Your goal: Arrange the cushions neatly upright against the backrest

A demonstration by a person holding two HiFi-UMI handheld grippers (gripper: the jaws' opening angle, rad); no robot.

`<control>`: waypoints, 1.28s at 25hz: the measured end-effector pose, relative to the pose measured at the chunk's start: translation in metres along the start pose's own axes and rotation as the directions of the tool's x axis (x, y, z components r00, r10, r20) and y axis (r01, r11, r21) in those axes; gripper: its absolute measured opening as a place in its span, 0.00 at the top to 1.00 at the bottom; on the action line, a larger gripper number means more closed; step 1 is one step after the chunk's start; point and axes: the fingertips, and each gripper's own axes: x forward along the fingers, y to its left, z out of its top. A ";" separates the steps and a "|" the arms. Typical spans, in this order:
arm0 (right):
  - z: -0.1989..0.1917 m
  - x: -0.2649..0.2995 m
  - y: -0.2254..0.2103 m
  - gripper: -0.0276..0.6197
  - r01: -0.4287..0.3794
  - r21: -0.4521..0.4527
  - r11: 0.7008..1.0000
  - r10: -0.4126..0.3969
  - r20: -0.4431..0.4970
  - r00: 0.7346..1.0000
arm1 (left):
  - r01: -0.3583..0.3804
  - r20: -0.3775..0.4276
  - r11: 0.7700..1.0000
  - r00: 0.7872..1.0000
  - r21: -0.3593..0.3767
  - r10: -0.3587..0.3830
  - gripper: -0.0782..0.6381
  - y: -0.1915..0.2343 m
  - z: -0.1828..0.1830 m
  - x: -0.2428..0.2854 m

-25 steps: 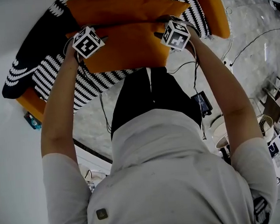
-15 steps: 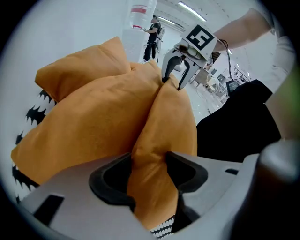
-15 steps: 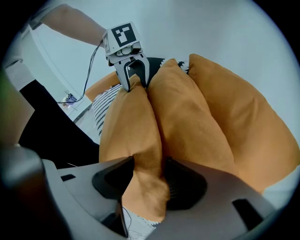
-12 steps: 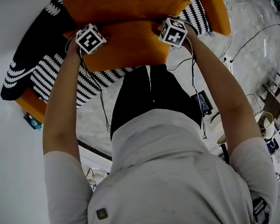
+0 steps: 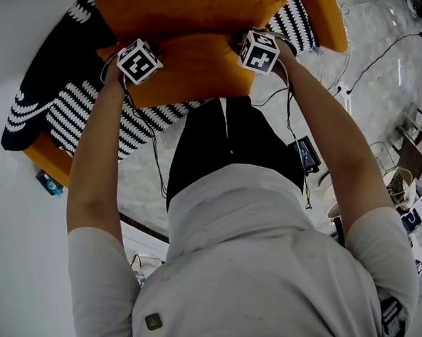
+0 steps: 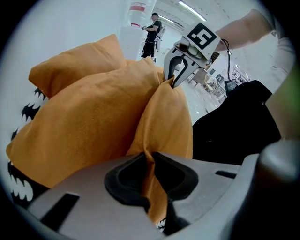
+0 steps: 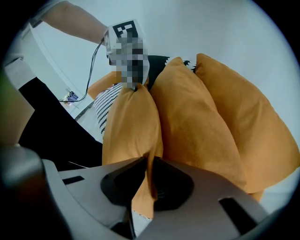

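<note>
Both grippers (image 6: 152, 158) (image 7: 150, 165) newly tight on nearer cushion (image 5: 191, 71)

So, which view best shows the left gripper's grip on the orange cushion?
Left gripper view: the left gripper, jaws just closed, pinches the orange cushion by its edge. Head view shows only its marker cube; right gripper view shows it small, far off.

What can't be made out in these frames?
- Head view: how the left gripper and right gripper grip the near cushion; marker cubes cover the jaws.
- Head view: rearmost cushion, nearly all cut off by the top edge.
- Right gripper view: the left gripper, under a mosaic patch.
- All views: backrest, not identifiable behind the cushions.
</note>
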 end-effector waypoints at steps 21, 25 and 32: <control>-0.006 -0.049 0.081 0.91 0.033 -0.051 0.998 -0.032 0.020 0.999 | 0.007 0.067 0.998 0.998 -0.068 -0.003 0.86 -0.086 -0.011 -0.045; -0.002 -0.066 0.091 0.91 0.054 -0.026 0.998 -0.053 0.043 0.998 | 0.009 0.073 0.997 0.997 -0.073 -0.003 0.86 -0.102 -0.014 -0.053; 0.007 -0.089 0.088 0.91 0.094 -0.035 0.995 -0.092 0.057 0.994 | 0.004 0.094 0.998 0.996 -0.066 0.003 0.86 -0.115 -0.005 -0.080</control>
